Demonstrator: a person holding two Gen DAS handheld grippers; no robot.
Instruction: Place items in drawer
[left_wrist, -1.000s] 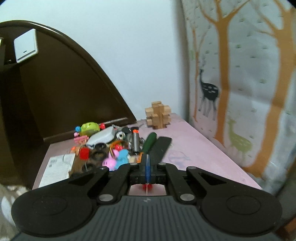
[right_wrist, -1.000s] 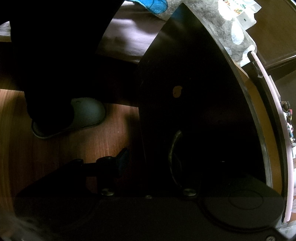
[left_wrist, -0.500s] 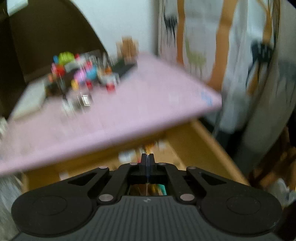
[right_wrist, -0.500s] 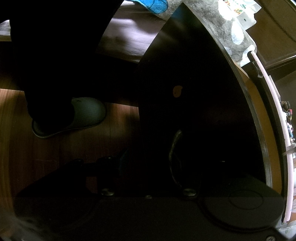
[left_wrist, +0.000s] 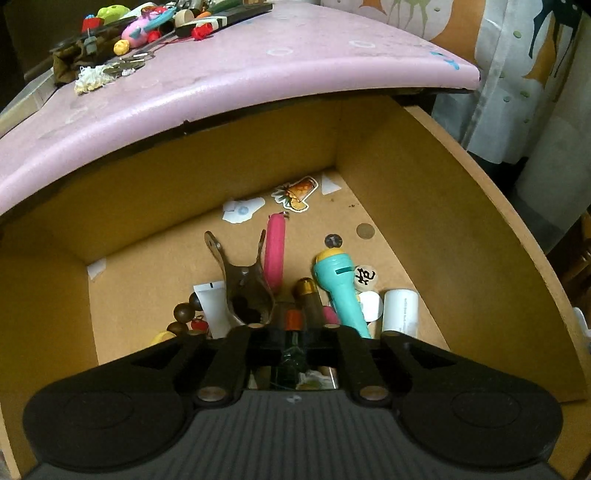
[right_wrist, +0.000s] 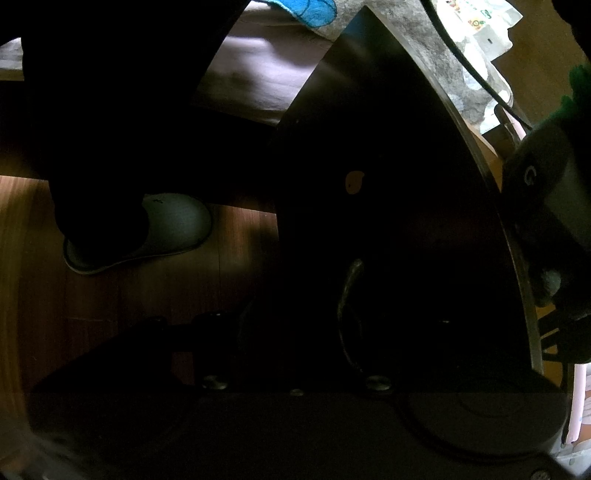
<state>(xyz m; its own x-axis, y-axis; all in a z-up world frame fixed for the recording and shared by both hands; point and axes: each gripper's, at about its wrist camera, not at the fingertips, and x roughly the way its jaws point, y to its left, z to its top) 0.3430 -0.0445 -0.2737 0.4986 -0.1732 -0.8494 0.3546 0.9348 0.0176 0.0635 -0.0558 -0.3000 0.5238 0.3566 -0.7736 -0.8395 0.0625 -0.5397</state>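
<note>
In the left wrist view the open wooden drawer (left_wrist: 424, 192) lies below my left gripper (left_wrist: 294, 332), whose jaws stand apart. Between them lies a green screwdriver with an orange collar (left_wrist: 293, 334), among the drawer's contents: a teal toy flashlight (left_wrist: 338, 288), a pink candle (left_wrist: 276, 254), a slingshot (left_wrist: 243, 280), a white tube (left_wrist: 400, 310). More toys (left_wrist: 147, 26) sit on the pink tabletop (left_wrist: 258, 74) above. In the right wrist view my right gripper (right_wrist: 295, 332) is in deep shadow against the dark drawer front (right_wrist: 388, 184), near its metal handle (right_wrist: 347, 295).
A deer-print curtain (left_wrist: 517, 55) hangs to the right of the drawer. In the right wrist view a slippered foot (right_wrist: 147, 232) stands on the wooden floor to the left, and the other gripper's body (right_wrist: 546, 206) hangs over the drawer's edge.
My left gripper has swung from the tabletop down over the open drawer and its jaws have opened; the screwdriver now lies between them. The right gripper has stayed at the drawer front.
</note>
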